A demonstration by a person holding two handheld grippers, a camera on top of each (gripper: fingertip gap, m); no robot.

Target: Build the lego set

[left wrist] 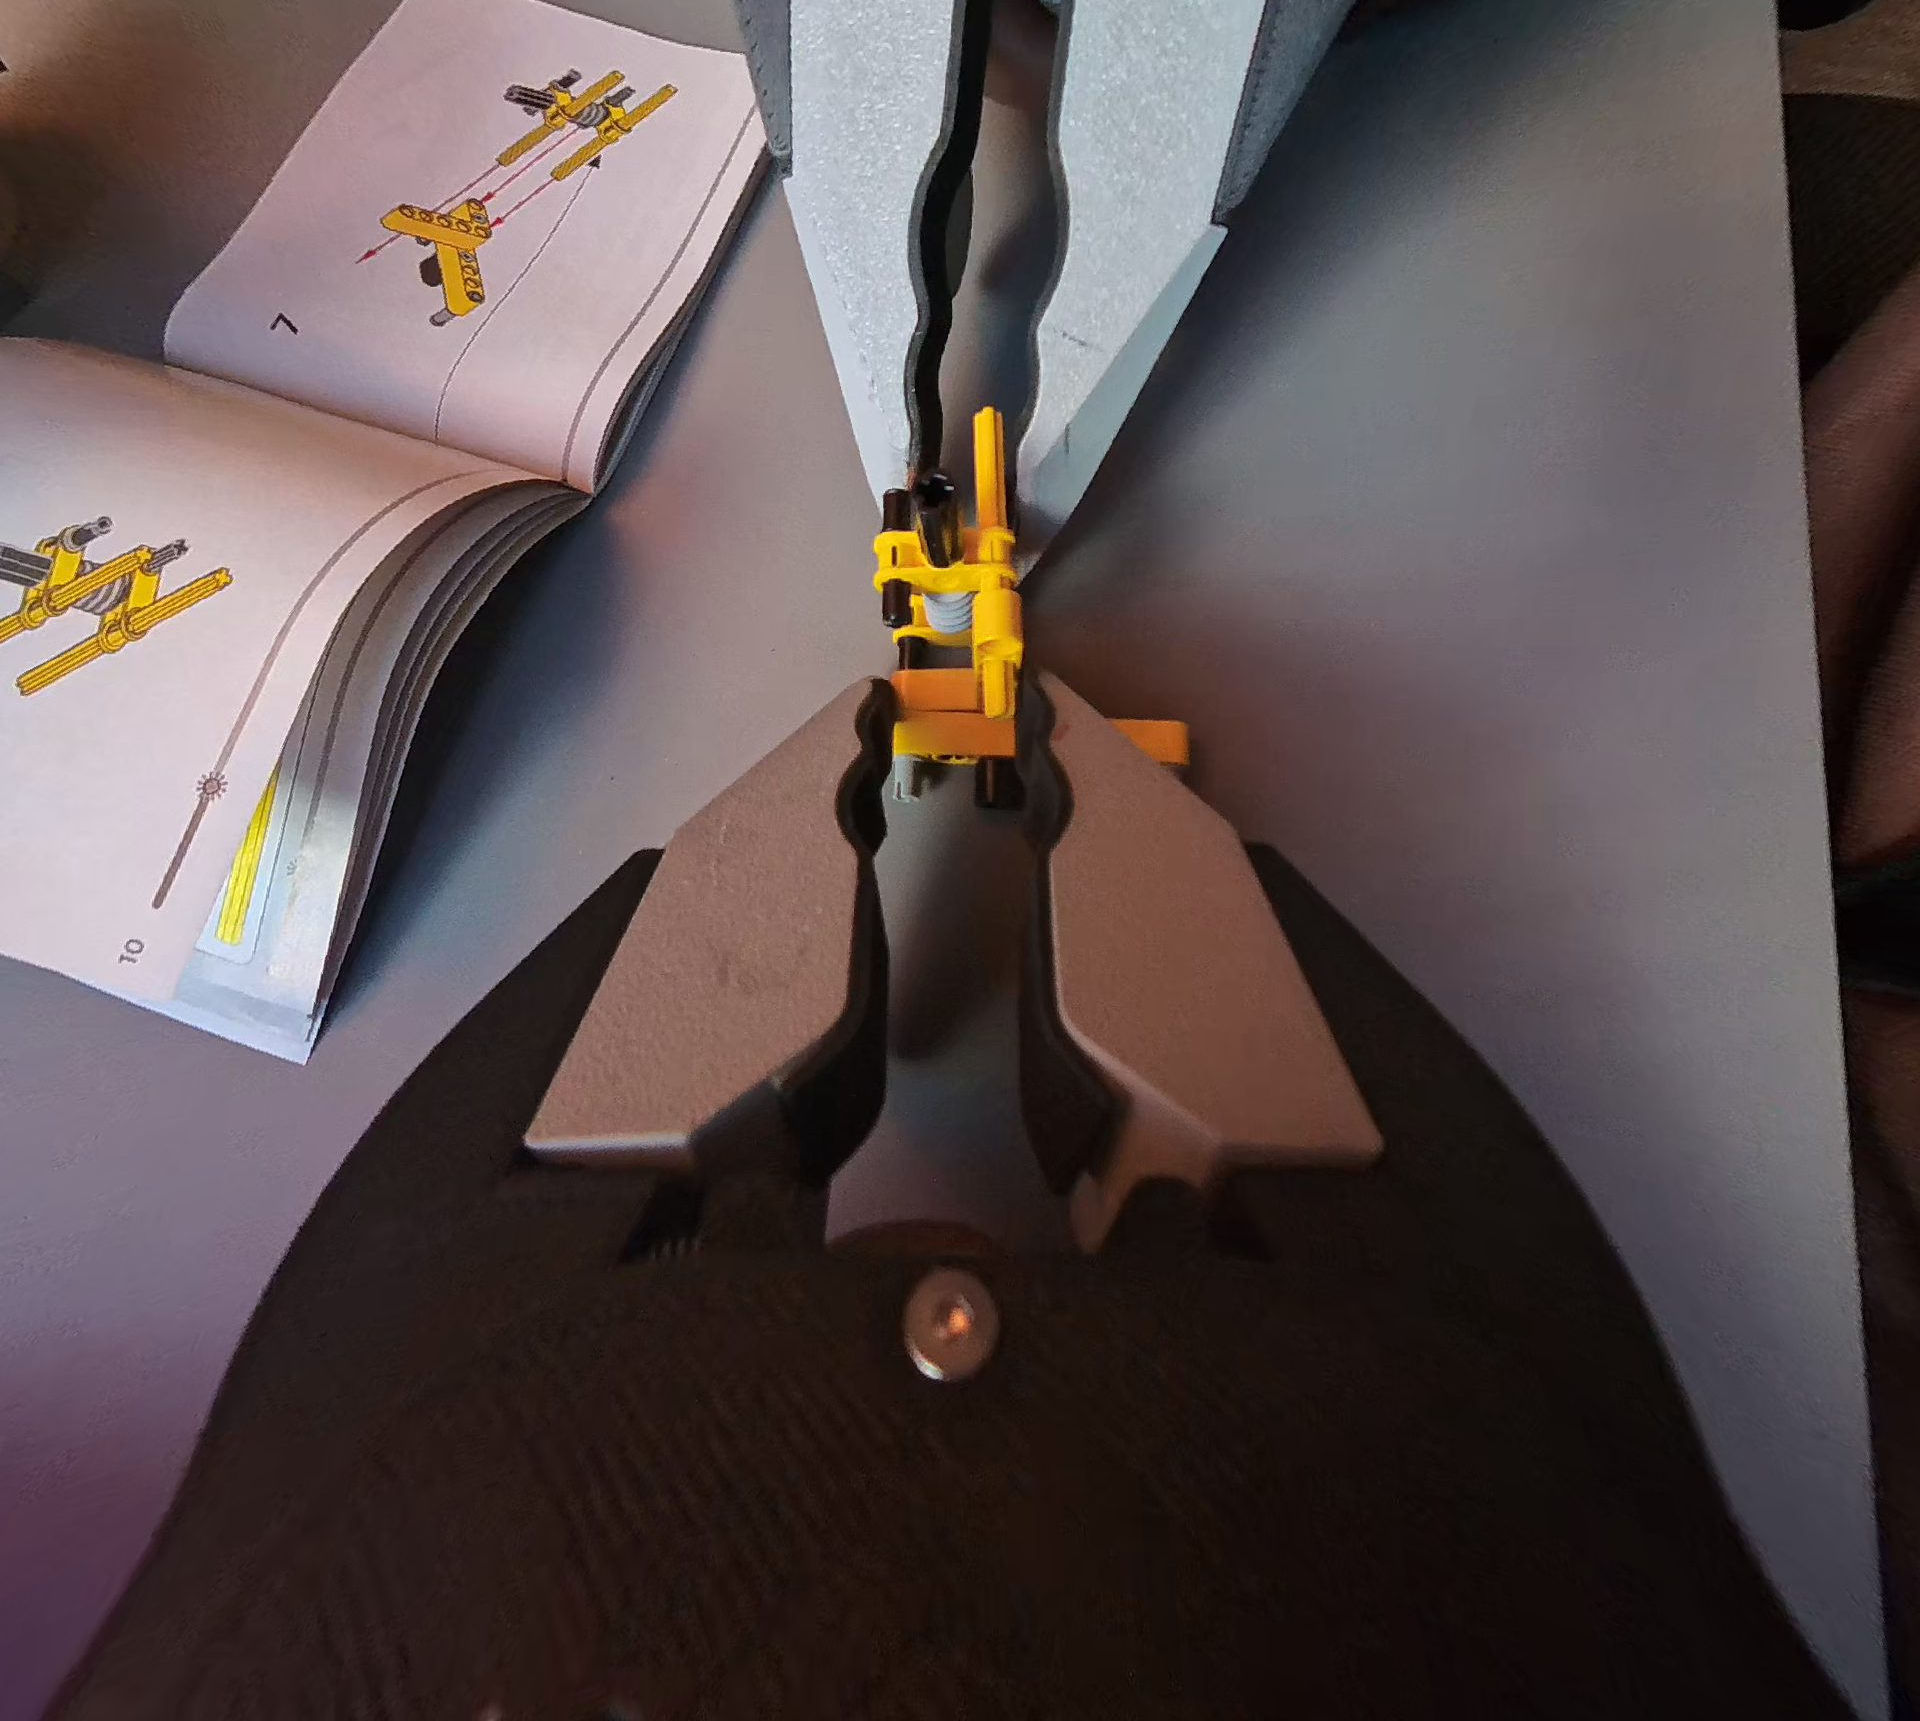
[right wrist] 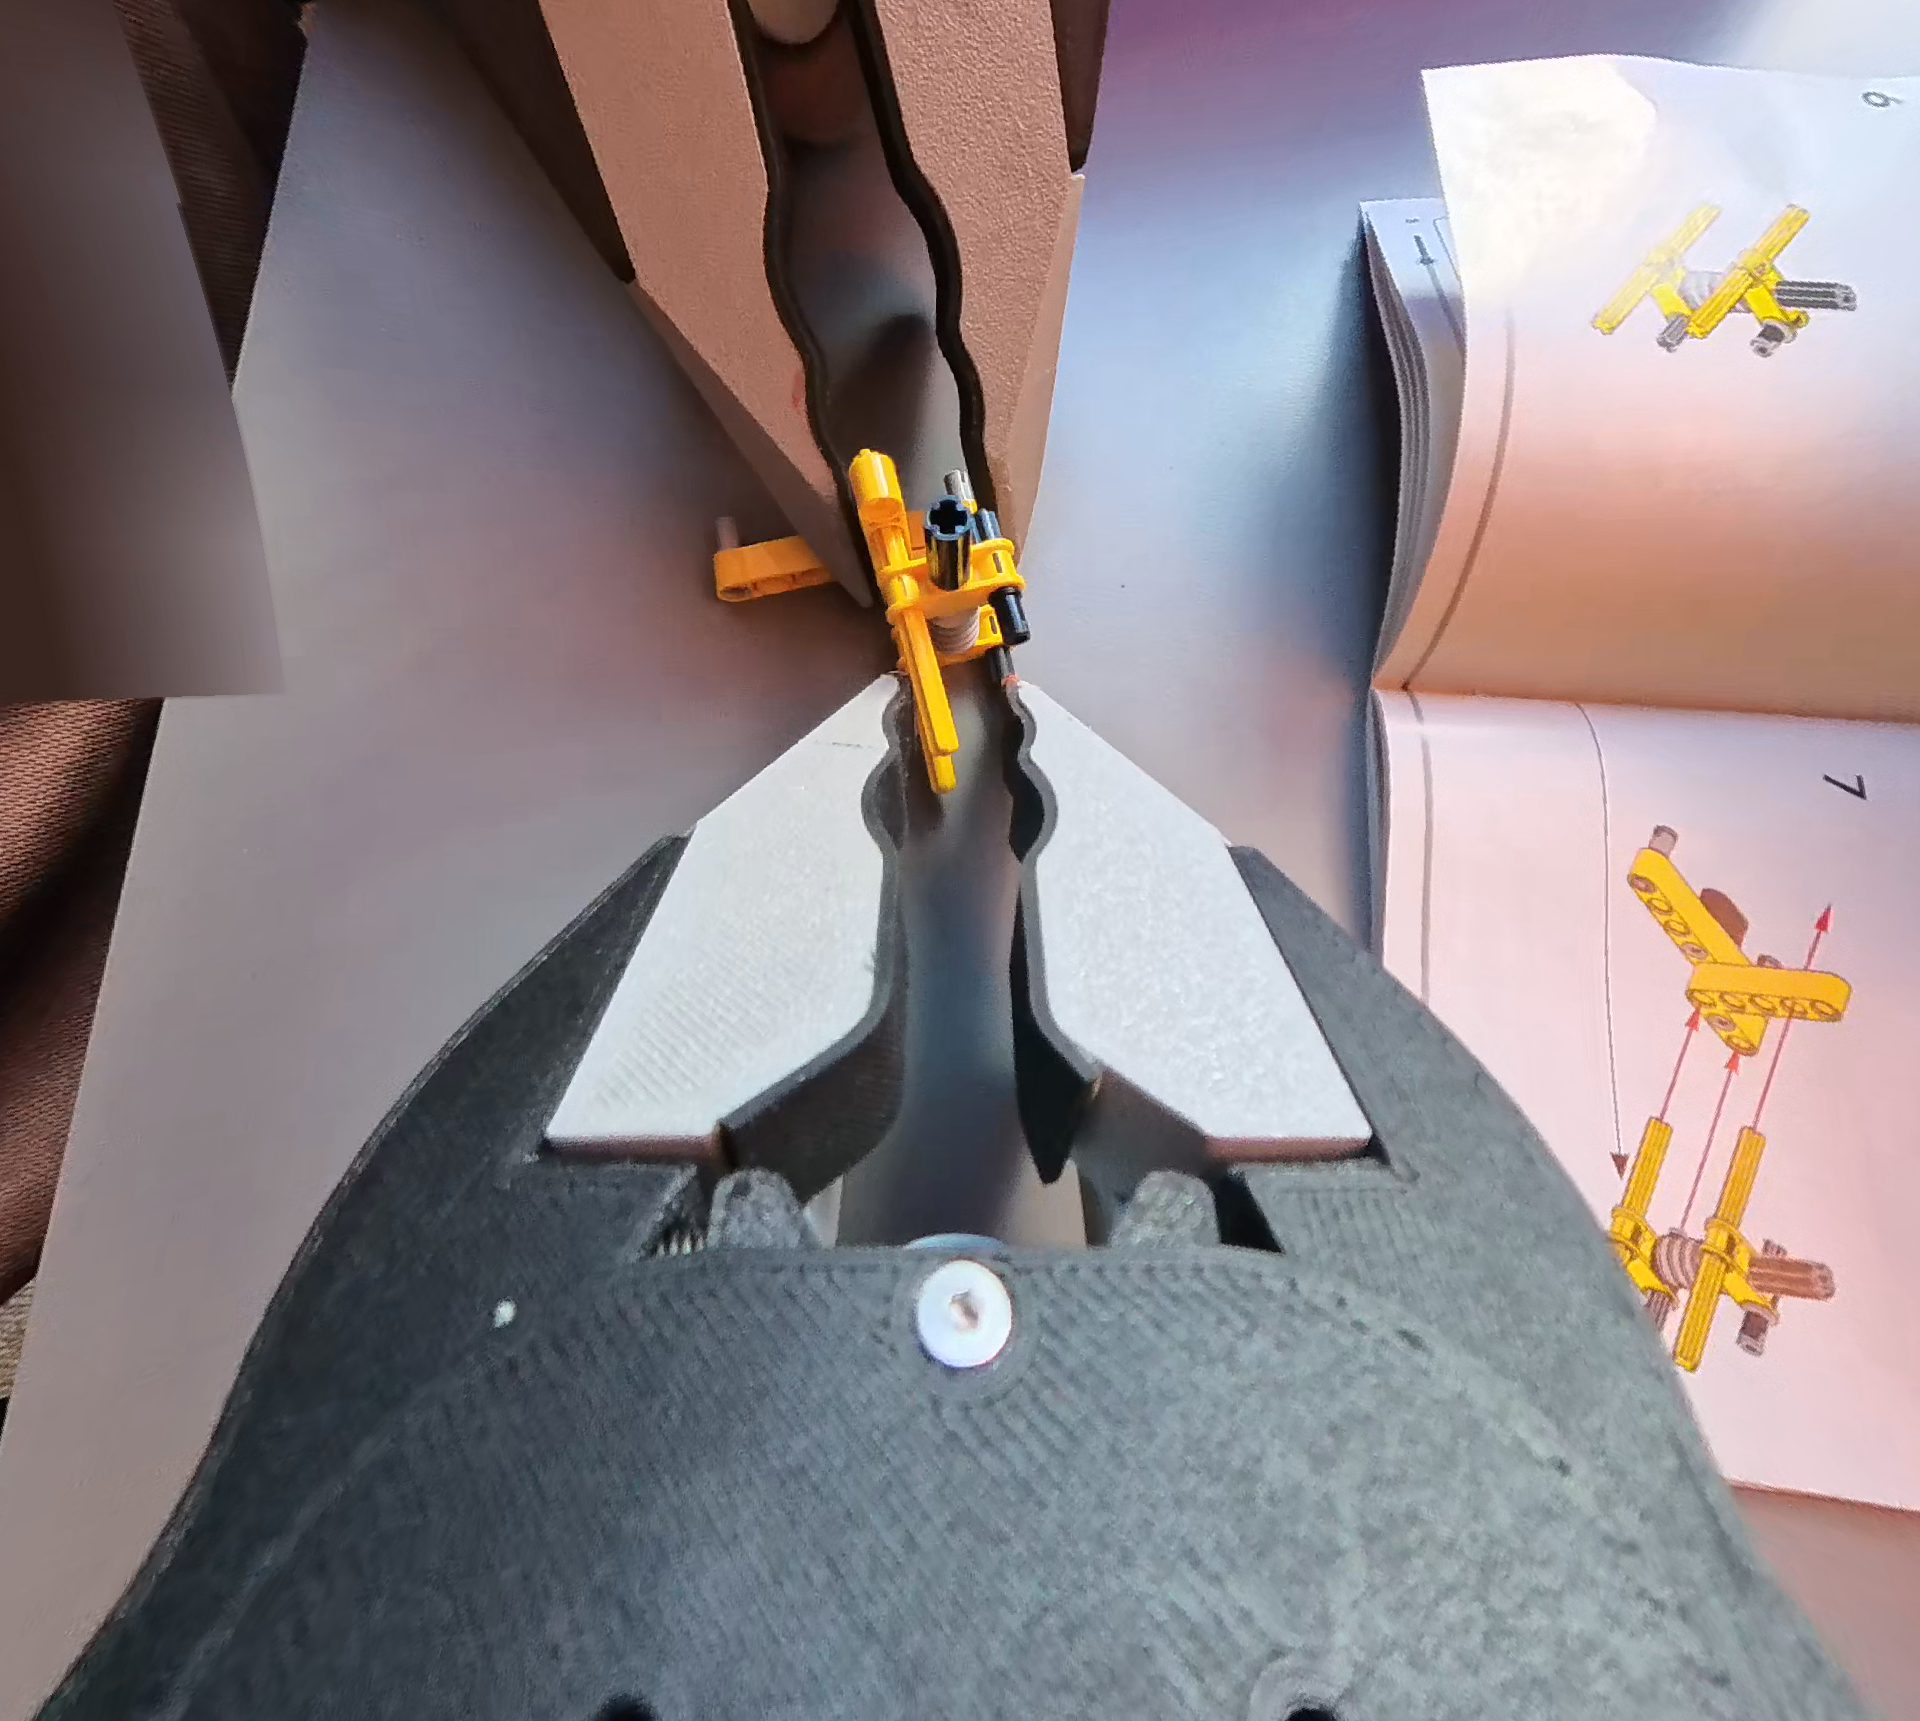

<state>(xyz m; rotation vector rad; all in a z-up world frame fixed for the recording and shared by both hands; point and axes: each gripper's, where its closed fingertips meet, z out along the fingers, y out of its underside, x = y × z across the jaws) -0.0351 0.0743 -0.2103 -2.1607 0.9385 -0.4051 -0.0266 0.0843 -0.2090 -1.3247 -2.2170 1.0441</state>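
Mid-table, both grippers meet tip to tip over the grey table (left wrist: 1455, 528). The left gripper (left wrist: 951, 715) pinches the orange liftarm piece (left wrist: 940, 715) by its near end; one arm of that piece pokes out sideways past the fingers. The right gripper (right wrist: 951, 700) is closed on the yellow axle assembly (right wrist: 940, 591), apparently by its long yellow axle.

Step in hand, as judged: seating the axles into the liftarm holes, matching the open instruction booklet (left wrist: 312, 528) lying toward the table's edge. To do it well: keep the axles square to the holes, push straight along their length, brace the liftarm firmly, avoid twisting.

Assembly looks small: two yellow cross connectors, a grey worm gear between them, black axle connector and pins, held just above the tabletop.
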